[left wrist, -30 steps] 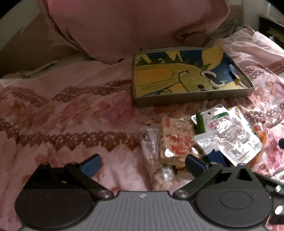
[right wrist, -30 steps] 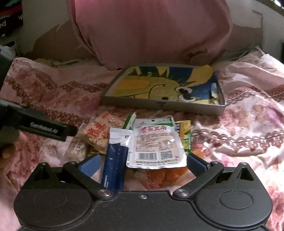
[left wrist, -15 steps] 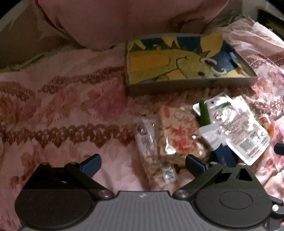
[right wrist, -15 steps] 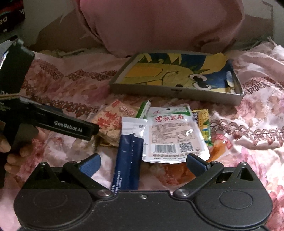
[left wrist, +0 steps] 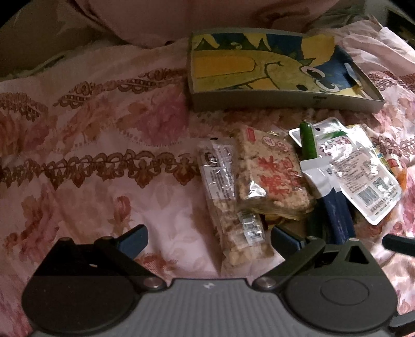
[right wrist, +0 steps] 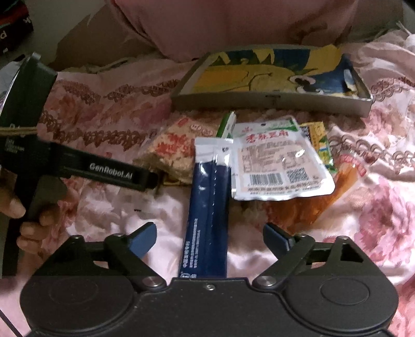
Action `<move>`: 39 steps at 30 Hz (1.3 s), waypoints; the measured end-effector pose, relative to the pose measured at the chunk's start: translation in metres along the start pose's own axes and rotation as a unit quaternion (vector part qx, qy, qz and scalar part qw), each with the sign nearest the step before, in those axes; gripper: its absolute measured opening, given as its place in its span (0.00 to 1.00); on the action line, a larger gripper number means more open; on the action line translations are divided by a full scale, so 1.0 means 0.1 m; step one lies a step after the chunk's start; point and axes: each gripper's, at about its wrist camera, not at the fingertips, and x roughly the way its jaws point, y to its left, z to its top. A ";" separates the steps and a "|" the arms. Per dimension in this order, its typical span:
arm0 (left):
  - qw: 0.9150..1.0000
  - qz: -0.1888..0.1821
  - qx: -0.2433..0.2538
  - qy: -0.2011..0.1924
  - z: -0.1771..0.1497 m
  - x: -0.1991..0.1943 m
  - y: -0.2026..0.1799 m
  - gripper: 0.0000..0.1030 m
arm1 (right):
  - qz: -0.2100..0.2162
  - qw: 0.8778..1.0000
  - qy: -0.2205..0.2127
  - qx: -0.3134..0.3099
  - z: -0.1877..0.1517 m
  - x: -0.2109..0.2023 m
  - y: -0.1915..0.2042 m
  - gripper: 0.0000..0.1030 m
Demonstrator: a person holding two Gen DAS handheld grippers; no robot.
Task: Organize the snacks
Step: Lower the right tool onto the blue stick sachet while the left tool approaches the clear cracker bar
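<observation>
on the far left of the right wrist view, a person's hand (right wrist: 28, 207) is gripping the handle of the left gripper (left wrist: 207, 237), whose black finger arm is reaching toward the snack pile. in its own view that gripper's jaws are standing wide with nothing pressed between them; the clear peanut packet (left wrist: 233, 202) is lying partly in the gap, on the pink floral bedspread (left wrist: 90, 145). just right of the packet, and touching it, the rice cracker pack (left wrist: 272, 176) is resting with red lettering up. next comes the slim green stick (left wrist: 308, 141), poking out from under the other wrappers. the dark blue sachet (right wrist: 207, 207) is lying lengthwise, its lower end sitting between the fingers of the right gripper (right wrist: 208, 238), whose jaws are closing but not touching it. the white pouch (right wrist: 277, 166) with a barcode is overlapping the sachet's upper right side, and beneath it an orange packet (right wrist: 334, 186) and a yellow-green one (right wrist: 320, 140) are peeking out. beyond the pile, near it but apart, the shallow cartoon-printed box (right wrist: 272, 99) is sitting open on the bedspread, before a large pink pillow (right wrist: 233, 23).
</observation>
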 end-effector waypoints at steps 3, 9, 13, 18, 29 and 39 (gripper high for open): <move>1.000 -0.006 -0.009 0.006 0.00 0.03 0.02 0.99 | 0.004 1.000 0.006 0.006 -0.02 0.04 0.01 0.85; 1.000 -0.018 -0.016 0.015 0.00 0.08 0.03 0.99 | -0.005 1.000 0.008 0.007 -0.04 0.17 0.03 0.77; 0.999 -0.039 -0.029 0.024 0.00 0.11 0.06 0.99 | -0.014 1.000 0.005 -0.002 -0.06 0.24 0.06 0.56; 0.994 -0.080 -0.065 0.028 -0.03 0.12 0.18 0.97 | -0.040 0.999 -0.004 0.002 -0.05 0.25 -0.01 0.40; 0.998 -0.055 -0.031 0.003 0.02 0.21 0.06 0.79 | -0.038 0.999 -0.013 0.007 0.00 0.26 -0.12 0.39; 0.997 -0.058 -0.046 -0.004 0.06 0.22 0.09 0.45 | -0.030 0.999 -0.020 -0.011 -0.01 0.33 -0.11 0.40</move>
